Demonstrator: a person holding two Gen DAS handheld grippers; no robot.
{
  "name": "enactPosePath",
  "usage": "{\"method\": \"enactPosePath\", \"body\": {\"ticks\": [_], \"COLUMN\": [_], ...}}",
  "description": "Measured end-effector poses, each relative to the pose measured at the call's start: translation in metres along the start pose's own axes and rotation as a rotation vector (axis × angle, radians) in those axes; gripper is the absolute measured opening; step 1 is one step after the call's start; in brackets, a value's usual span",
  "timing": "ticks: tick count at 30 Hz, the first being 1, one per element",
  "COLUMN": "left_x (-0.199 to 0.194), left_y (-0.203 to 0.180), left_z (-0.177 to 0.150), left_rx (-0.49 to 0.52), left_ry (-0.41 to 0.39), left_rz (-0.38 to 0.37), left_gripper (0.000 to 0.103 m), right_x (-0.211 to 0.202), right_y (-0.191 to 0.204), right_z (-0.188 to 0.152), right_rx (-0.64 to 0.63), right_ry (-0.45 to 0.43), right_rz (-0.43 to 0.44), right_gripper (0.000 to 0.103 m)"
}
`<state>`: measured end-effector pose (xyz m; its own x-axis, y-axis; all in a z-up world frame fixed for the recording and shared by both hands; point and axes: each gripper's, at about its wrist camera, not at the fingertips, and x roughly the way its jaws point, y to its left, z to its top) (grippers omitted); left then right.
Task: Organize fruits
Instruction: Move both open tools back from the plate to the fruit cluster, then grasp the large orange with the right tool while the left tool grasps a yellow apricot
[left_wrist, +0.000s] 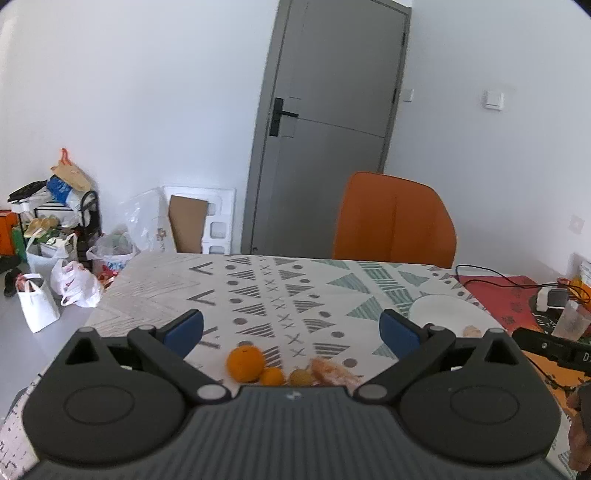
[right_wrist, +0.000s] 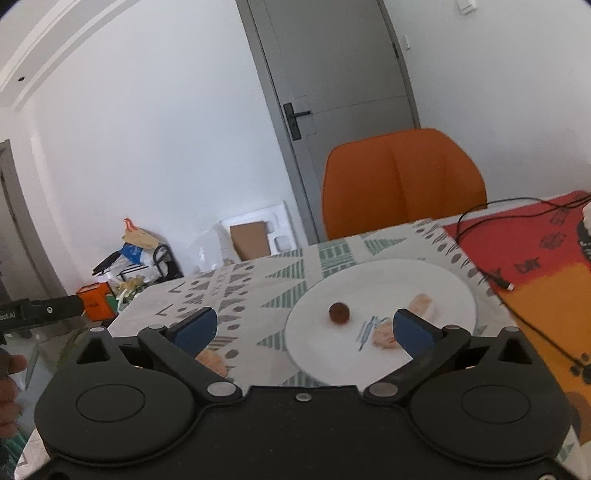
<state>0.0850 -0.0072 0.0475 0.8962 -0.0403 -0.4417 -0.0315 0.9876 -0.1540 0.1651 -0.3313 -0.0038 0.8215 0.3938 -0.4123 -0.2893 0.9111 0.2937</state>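
Observation:
In the left wrist view my left gripper (left_wrist: 291, 328) is open and empty above the patterned tablecloth. Just before it lie a large orange (left_wrist: 245, 363), a small orange (left_wrist: 272, 376), a yellowish small fruit (left_wrist: 301, 377) and a peeled orange piece (left_wrist: 332, 373). The white plate (left_wrist: 443, 314) sits to the right. In the right wrist view my right gripper (right_wrist: 304, 326) is open and empty over the white plate (right_wrist: 450, 291), which holds a small dark brown fruit (right_wrist: 339, 313) and two peeled pieces (right_wrist: 423, 304). Another peeled piece (right_wrist: 212, 360) lies left of the plate.
An orange chair (left_wrist: 393, 218) stands at the table's far side. A red and orange mat (right_wrist: 535, 251) with a black cable (right_wrist: 480, 266) lies right of the plate. Bags and a rack (left_wrist: 55, 236) stand on the floor to the left.

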Motion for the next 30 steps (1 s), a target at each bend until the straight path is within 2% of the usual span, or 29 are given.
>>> {"method": "enactPosePath", "body": {"ticks": [13,18,20,30], "left_x": [0.001,0.008,0.012,0.026], "left_y": [0.035,0.040,0.043,0.064], "left_z": [-0.017,-0.025,-0.028,-0.042], "left_rx": [-0.062,-0.069,-0.072,-0.111], "left_ry": [0.013,0.030,0.042,0.090], "left_rz": [0.020,0.008,0.000,-0.009], "left_gripper": [0.098,0.089,0.082,0.066], "right_x": [0.013,0.022,0.025,0.055], "right_y": [0.024,0.034,0.040,0.065], "right_z": [-0.007,-0.010,-0.012,-0.022], "right_rx": [-0.058,-0.081,-0.093,-0.127], "right_ry": [0.038,0.055,0.067,0.152], "right_rz": [0.039,0.061,0.074,0.142], "right_gripper": [0.103,0.102,0.100,0.088]}}
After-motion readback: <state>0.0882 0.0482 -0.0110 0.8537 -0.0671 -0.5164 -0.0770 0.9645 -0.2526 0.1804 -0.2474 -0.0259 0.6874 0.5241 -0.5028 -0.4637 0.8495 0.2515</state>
